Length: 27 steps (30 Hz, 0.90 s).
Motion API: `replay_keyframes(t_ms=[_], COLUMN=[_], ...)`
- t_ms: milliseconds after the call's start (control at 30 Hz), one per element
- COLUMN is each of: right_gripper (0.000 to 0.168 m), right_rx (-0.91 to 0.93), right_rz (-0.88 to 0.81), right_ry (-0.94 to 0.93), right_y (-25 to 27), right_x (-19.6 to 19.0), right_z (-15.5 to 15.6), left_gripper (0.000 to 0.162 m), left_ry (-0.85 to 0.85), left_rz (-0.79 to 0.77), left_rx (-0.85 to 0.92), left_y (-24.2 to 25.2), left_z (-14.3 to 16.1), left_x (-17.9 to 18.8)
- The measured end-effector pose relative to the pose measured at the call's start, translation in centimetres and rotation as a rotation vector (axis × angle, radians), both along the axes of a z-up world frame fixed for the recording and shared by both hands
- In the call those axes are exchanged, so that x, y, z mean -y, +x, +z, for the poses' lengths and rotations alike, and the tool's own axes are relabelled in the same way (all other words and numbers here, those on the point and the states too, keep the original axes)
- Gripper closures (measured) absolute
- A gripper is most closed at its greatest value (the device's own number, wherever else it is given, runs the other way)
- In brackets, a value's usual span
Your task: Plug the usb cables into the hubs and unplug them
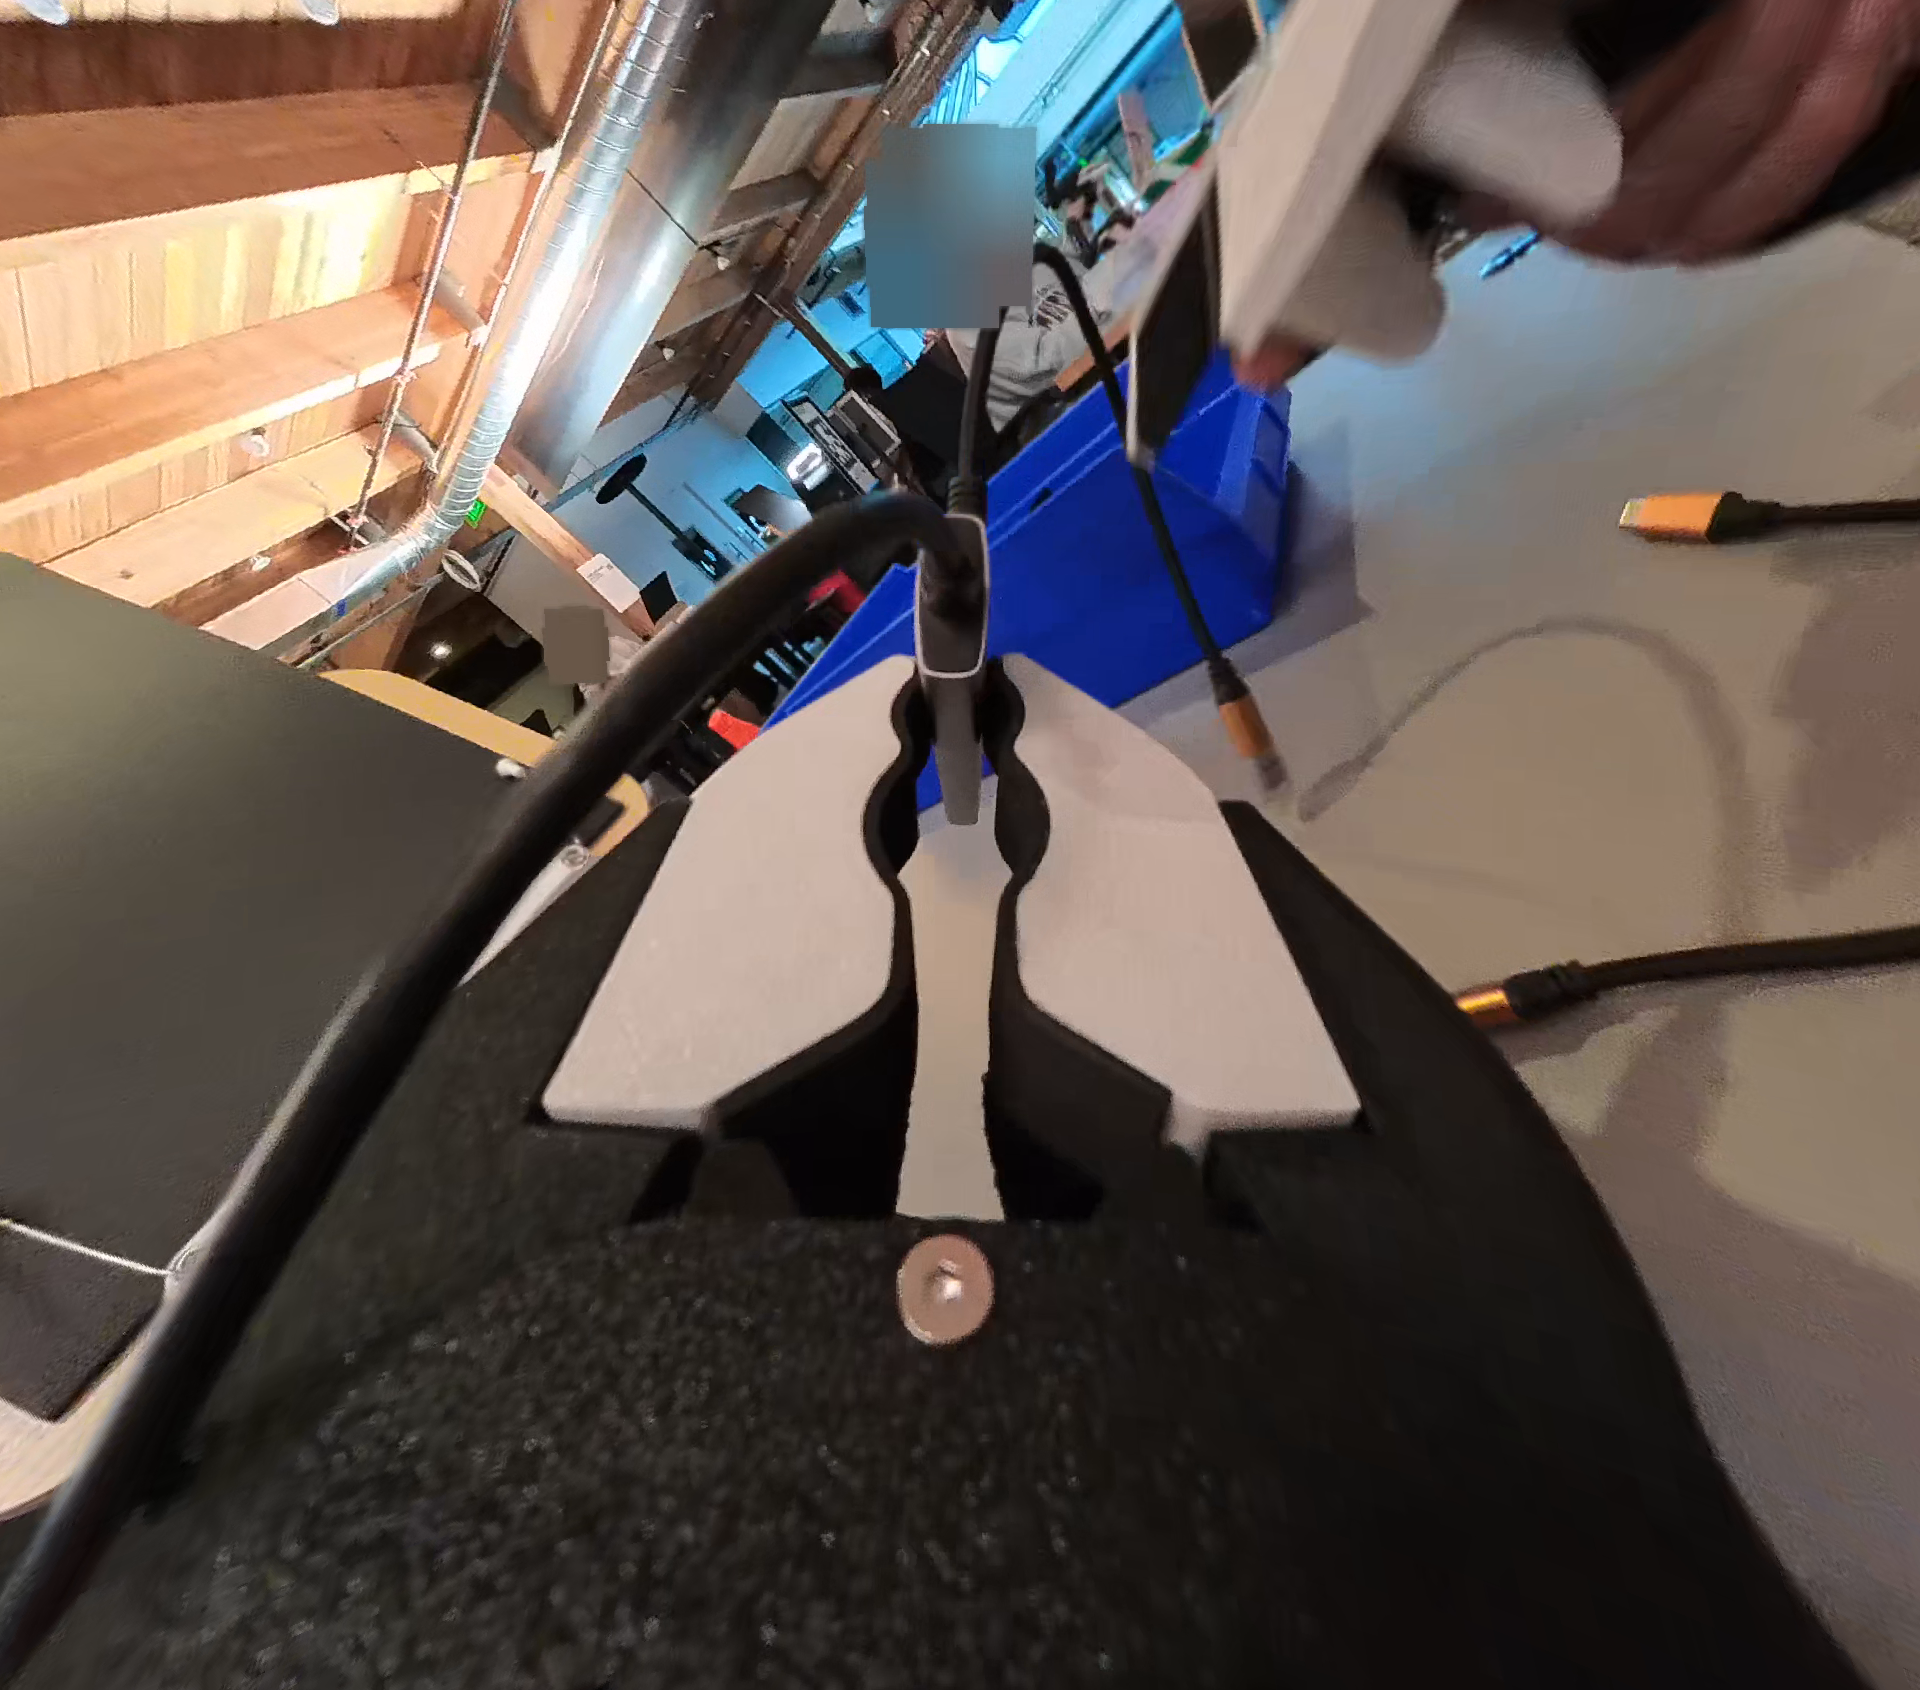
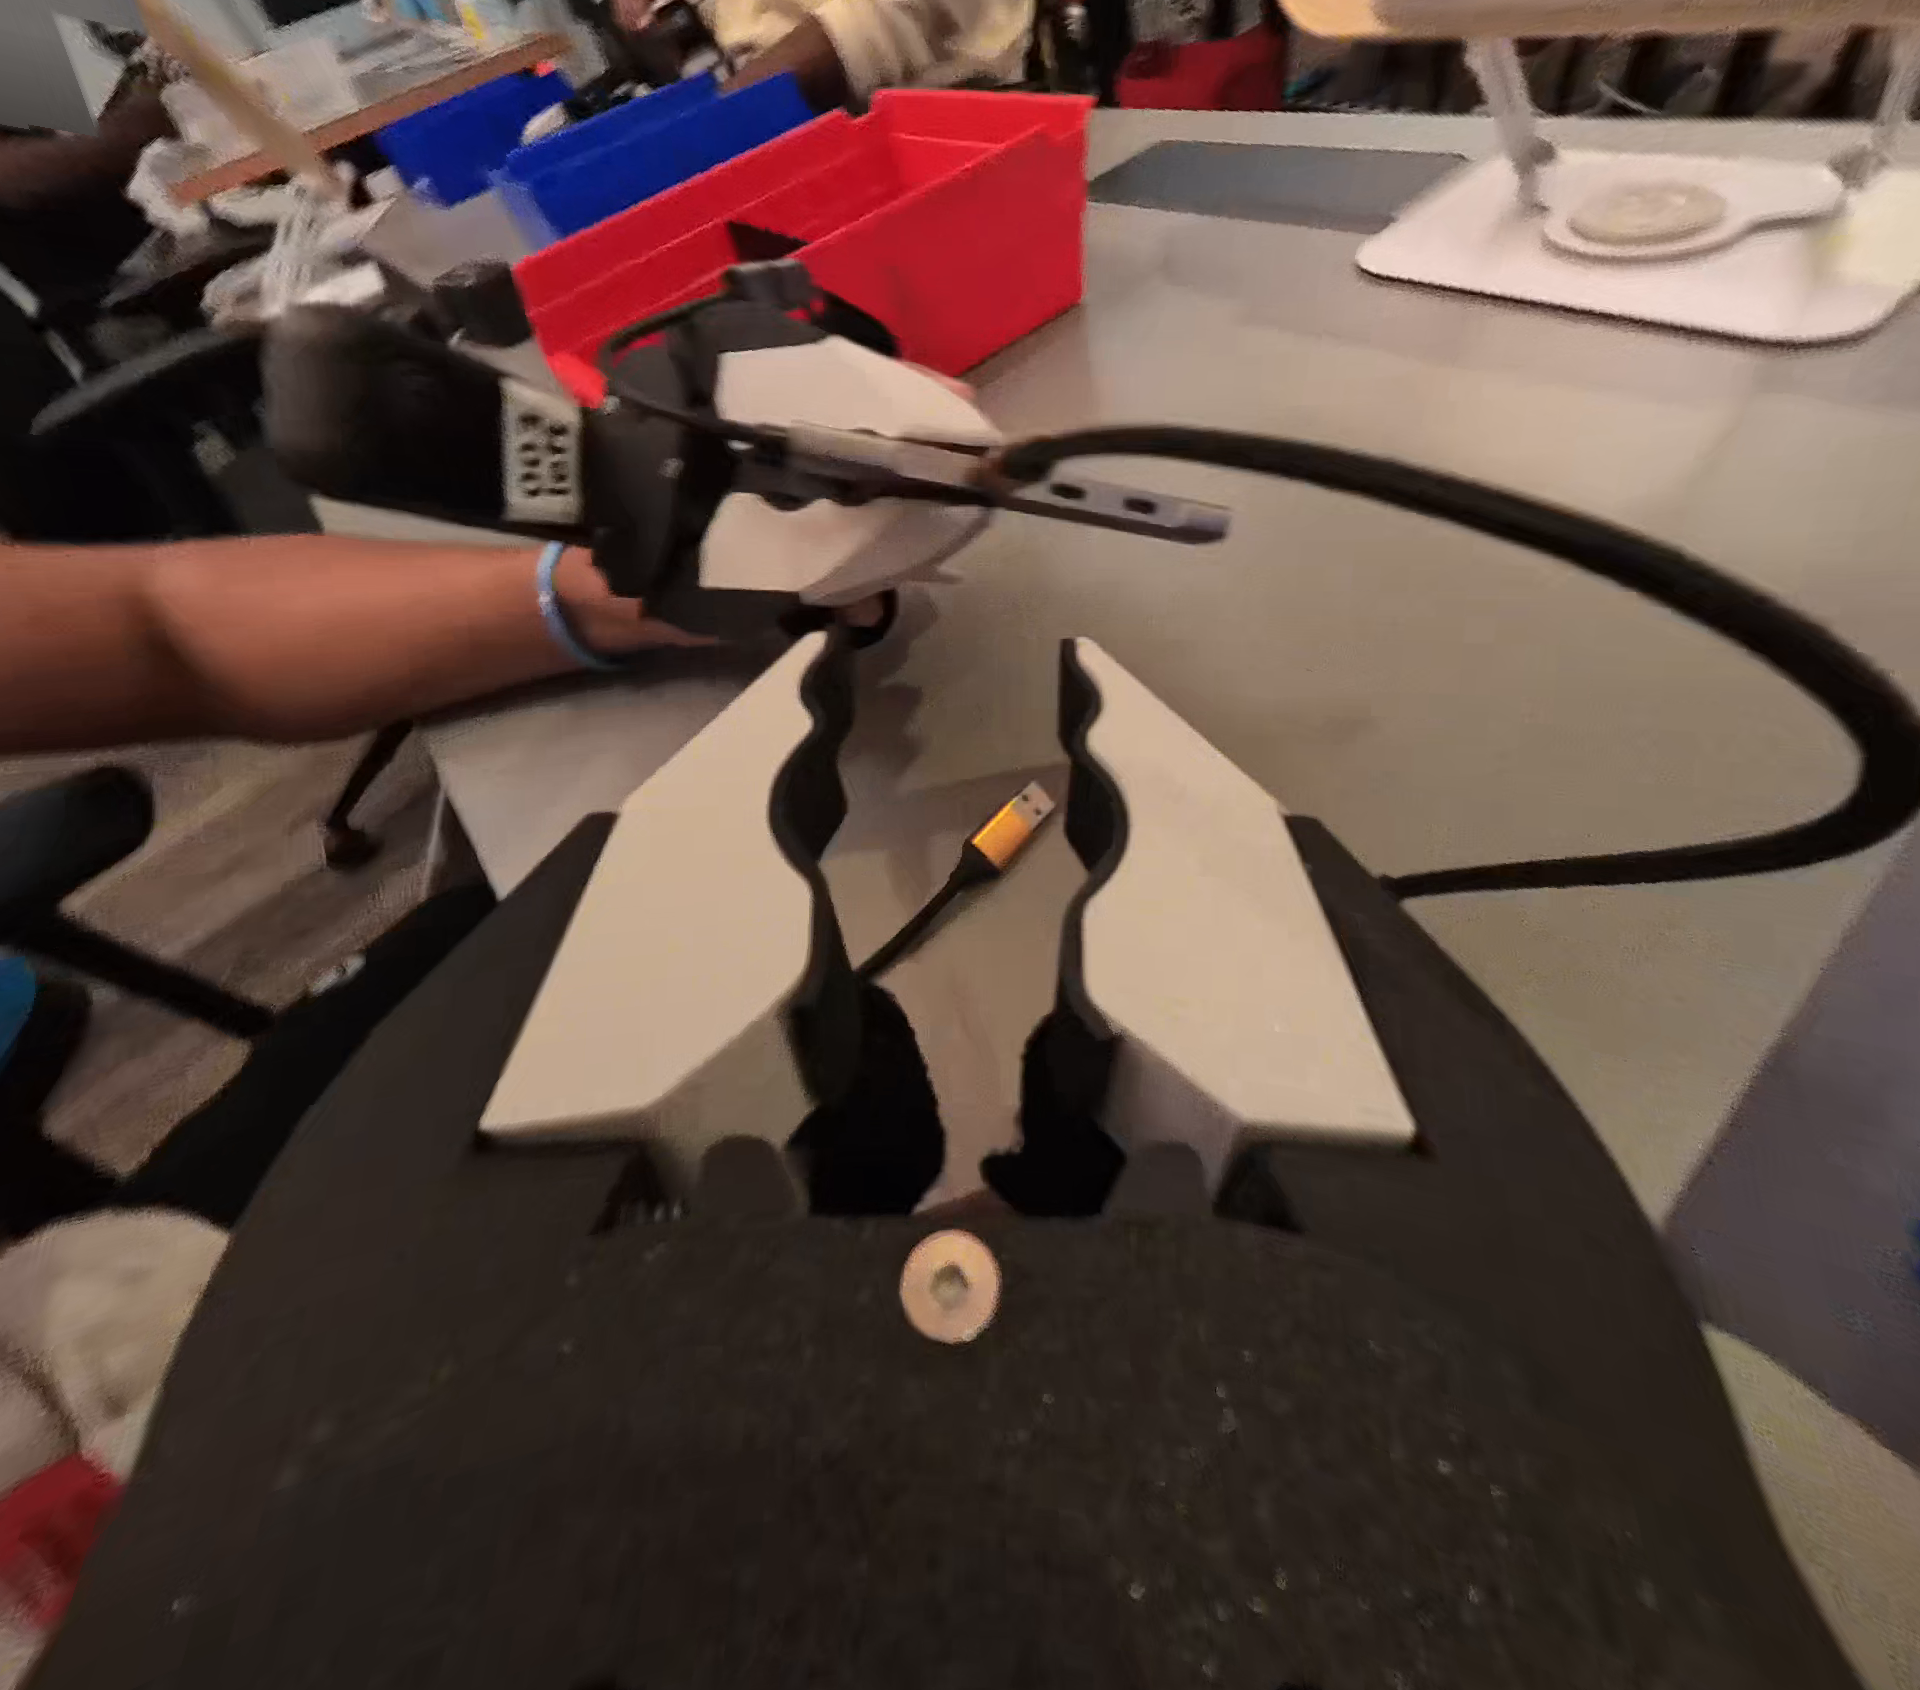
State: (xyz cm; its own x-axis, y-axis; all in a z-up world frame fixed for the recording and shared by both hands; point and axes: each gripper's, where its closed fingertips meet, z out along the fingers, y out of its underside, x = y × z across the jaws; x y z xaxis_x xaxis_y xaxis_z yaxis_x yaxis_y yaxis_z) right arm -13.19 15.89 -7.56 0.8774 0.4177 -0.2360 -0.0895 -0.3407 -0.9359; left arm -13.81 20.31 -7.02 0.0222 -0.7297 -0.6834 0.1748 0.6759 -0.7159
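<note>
Right tongs spread apart over orange-tipped USB plug on tabletop, left tongs clamped on grey multiport hub; stiff black cable likely to twist hub loose.

Two grippers are showing, three orange-tipped cable plugs are lying on the table, and two blue bins and one red bin are sitting there.

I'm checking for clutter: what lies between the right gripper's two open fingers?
In the right wrist view, a gold USB plug on a thin black cable lies on the grey table between the right gripper's fingers.
</note>
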Motion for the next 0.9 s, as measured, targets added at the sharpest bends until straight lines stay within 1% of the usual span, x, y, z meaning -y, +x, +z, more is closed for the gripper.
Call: replay_keyframes(t_ms=[33,100,200,367,633,900], right_gripper=[0.127,0.129,0.143,0.156,0.157,0.158], right_rx=[-0.041,-0.094,-0.066,-0.038,-0.001,-0.025], right_rz=[-0.014,-0.035,-0.033,0.006,0.022,0.056], right_ry=[-0.001,0.029,0.034,-0.004,-0.029,-0.047], right_y=[-0.1,0.0,0.2,-0.1,-0.2,-0.5], right_x=[-0.5,-1.4,-1.9,-2.0,-1.8,-1.4], right_z=[-0.3,0.6,1.5,0.9,0.8,0.3], left_gripper=[0.152,0.152,0.152,0.152,0.152,0.153], left_ry=[-0.006,0.002,0.033,0.035,0.058,0.07], left_rz=[-0.012,-0.031,-0.045,-0.052,-0.062,-0.078], left_rx=[0.006,0.012,0.008,-0.001,-0.014,-0.038], left_y=[-0.1,-0.2,-0.2,-0.2,-0.2,-0.2], left_z=[0.1,0.2,0.0,-0.1,-0.5,-0.9], left_x=[0.2,0.8,1.4,1.5,1.9,2.2])
